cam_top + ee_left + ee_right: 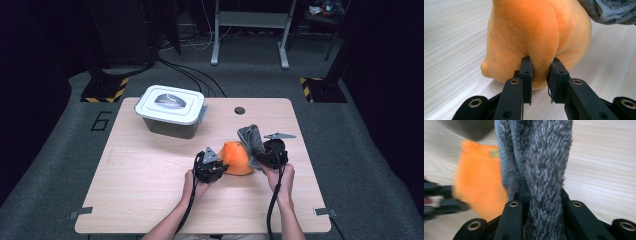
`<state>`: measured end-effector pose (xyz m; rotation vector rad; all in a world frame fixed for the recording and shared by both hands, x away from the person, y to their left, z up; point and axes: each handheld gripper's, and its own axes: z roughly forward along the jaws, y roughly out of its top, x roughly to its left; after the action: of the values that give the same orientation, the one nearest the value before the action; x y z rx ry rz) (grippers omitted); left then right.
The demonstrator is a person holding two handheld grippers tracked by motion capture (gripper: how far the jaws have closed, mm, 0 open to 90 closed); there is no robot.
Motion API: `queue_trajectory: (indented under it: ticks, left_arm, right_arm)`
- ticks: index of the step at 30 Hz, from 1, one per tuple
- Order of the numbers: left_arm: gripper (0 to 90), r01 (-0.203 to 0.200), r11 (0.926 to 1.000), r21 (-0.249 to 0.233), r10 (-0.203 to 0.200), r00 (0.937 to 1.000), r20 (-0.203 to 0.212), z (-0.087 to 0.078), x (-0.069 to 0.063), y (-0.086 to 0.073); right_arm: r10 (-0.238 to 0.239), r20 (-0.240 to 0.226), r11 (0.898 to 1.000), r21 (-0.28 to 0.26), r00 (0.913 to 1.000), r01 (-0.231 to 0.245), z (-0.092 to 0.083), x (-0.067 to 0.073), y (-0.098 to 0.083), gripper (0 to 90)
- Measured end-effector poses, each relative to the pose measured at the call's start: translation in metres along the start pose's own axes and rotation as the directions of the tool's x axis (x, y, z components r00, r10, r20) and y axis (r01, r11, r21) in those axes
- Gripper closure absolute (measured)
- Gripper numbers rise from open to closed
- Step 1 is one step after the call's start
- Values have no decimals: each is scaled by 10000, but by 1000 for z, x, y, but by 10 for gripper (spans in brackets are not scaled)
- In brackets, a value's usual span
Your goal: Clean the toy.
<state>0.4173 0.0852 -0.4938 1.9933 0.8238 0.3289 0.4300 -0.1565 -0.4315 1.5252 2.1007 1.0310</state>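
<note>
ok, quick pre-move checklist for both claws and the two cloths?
1. Left claw clamped on the orange cloth: ok, a fold is pinched between its pads.
2. Right claw clamped on the grey cloth: ok, the pile bulges between the jaws.
3. Orange cloth resting on the table: ok.
4. Grey cloth lifted off the table: cannot tell; it leans against the orange cloth.
5. Lidded bin out of the way: ok, it sits at the far left, apart from both claws.
6. Bin lid open: not ok, it is on.

Light wooden table [150, 175], grey carpet floor [365, 150], metal stand legs [250, 30], hazard-striped bases [105, 90], dark surroundings
</note>
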Motion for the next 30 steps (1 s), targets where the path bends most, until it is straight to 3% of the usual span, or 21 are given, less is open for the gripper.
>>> queue_trajectory:
  ticks: [10,15,19,27,30]
  left_arm:
    - [750,11,10000,31,-11,10000,18,0,1,0]
    - [750,1,10000,38,-1,10000,20,0,1,0]
    - [750,-2,10000,45,2,10000,52,0,1,0]
    - [750,120,9999,-8,-120,9999,114,-1,3,-1]
    - [749,115,9999,-31,-114,9999,117,-1,3,-2]
  right_arm:
    - [920,454,9930,708,9947,-950,23,-30,-20,749]
    - [1308,493,9817,1331,9902,-1363,36,-36,-30,749]
    - [1361,450,9793,1449,9897,-1413,39,-37,-33,748]
    - [955,505,9945,377,9941,-975,7,-34,-23,748]
    - [784,478,9969,-47,9958,-783,-9,-26,-15,748]
